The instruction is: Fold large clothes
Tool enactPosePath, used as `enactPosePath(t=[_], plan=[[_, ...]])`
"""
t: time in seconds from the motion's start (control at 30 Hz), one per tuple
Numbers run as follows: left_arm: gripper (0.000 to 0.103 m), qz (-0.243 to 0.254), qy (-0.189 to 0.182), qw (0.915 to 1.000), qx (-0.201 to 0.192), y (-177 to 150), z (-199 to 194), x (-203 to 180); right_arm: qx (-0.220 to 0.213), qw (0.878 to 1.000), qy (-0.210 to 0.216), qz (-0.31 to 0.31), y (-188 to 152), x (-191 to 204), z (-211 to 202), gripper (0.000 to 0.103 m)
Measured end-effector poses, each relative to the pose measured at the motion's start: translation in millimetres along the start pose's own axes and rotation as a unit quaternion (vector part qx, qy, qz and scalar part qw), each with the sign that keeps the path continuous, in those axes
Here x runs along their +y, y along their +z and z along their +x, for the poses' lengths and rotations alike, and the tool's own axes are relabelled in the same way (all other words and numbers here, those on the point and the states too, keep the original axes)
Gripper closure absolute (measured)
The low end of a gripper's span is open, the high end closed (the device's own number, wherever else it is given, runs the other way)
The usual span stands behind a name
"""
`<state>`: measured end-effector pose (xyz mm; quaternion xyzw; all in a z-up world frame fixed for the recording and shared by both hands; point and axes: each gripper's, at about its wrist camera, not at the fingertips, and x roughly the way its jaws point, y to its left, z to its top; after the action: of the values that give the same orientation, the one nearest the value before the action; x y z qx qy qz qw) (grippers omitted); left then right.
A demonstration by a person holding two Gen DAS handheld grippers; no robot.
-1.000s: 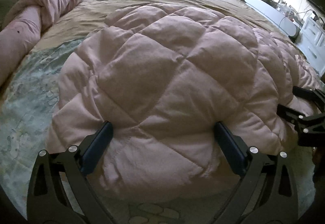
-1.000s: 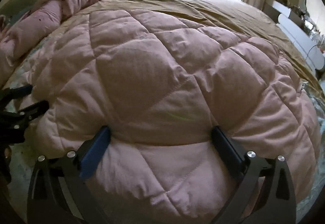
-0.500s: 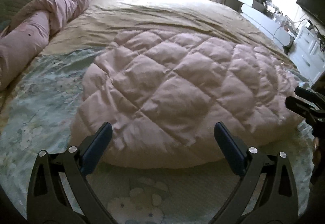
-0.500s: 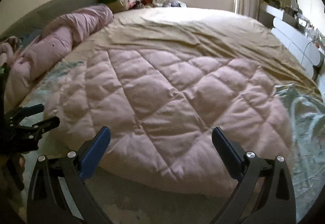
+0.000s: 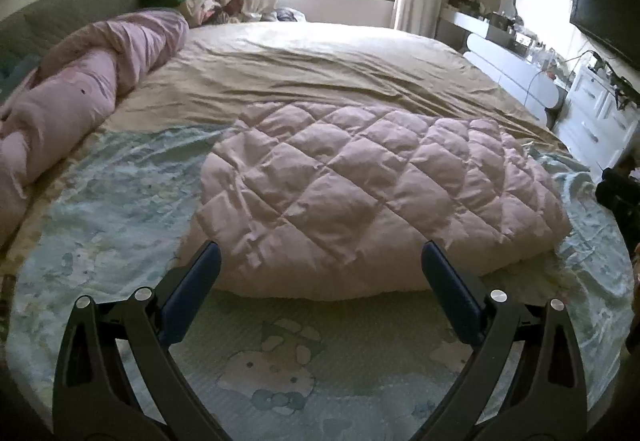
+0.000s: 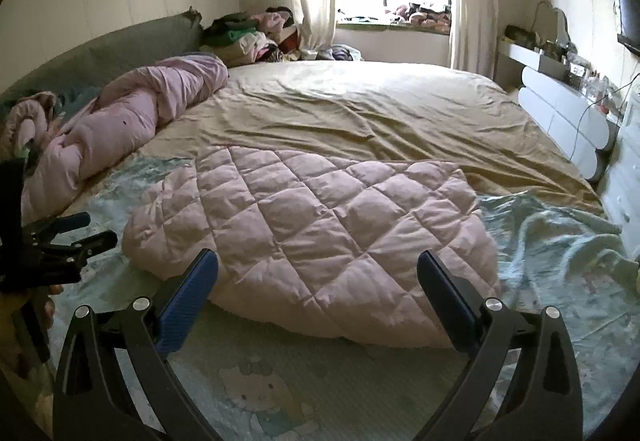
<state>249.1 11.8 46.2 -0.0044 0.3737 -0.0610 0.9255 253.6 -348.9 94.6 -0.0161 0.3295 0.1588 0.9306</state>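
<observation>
A pink quilted puffy garment (image 5: pixel 372 197) lies folded in a flat bundle on the bed; it also shows in the right wrist view (image 6: pixel 320 241). My left gripper (image 5: pixel 320 265) is open and empty, held back from the bundle's near edge. My right gripper (image 6: pixel 318 273) is open and empty, also short of the near edge. The left gripper appears at the left edge of the right wrist view (image 6: pixel 84 229), open. A dark part of the right gripper shows at the right edge of the left wrist view (image 5: pixel 618 193).
The bed has a pale blue patterned sheet (image 5: pixel 120 201) near me and a tan cover (image 5: pixel 320 73) beyond. A rolled pink duvet (image 5: pixel 80 93) lies along the left. A clothes pile (image 6: pixel 248 37) sits by the headboard. White drawers (image 6: pixel 568 117) stand right.
Both grippers have pulled back and up from the pink bundle, which now looks smaller and lies untouched on the bed. Both stayed open.
</observation>
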Motion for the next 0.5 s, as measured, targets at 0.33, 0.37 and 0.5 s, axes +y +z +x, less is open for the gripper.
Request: enactPosePath(t=[0.33, 0.37, 0.5], plan=[[0.009, -0.004, 0.004, 0.9996, -0.029, -7.0, -42.2, 2.4, -0.029, 0.999, -0.017, -0.002, -6.3, -7.9, -46.0, 0.004], [0.009, -0.003, 0.005, 0.9995, -0.031, -8.3, -45.0, 2.6, -0.030, 0.999, -0.022, -0.003, -7.7, -9.5, -49.8, 0.004], [0.009, -0.001, 0.016, 0.9991, -0.039, -17.5, -55.9, 4.5, -0.031, 0.999, -0.035, 0.007, -14.5, -19.2, -60.3, 0.004]])
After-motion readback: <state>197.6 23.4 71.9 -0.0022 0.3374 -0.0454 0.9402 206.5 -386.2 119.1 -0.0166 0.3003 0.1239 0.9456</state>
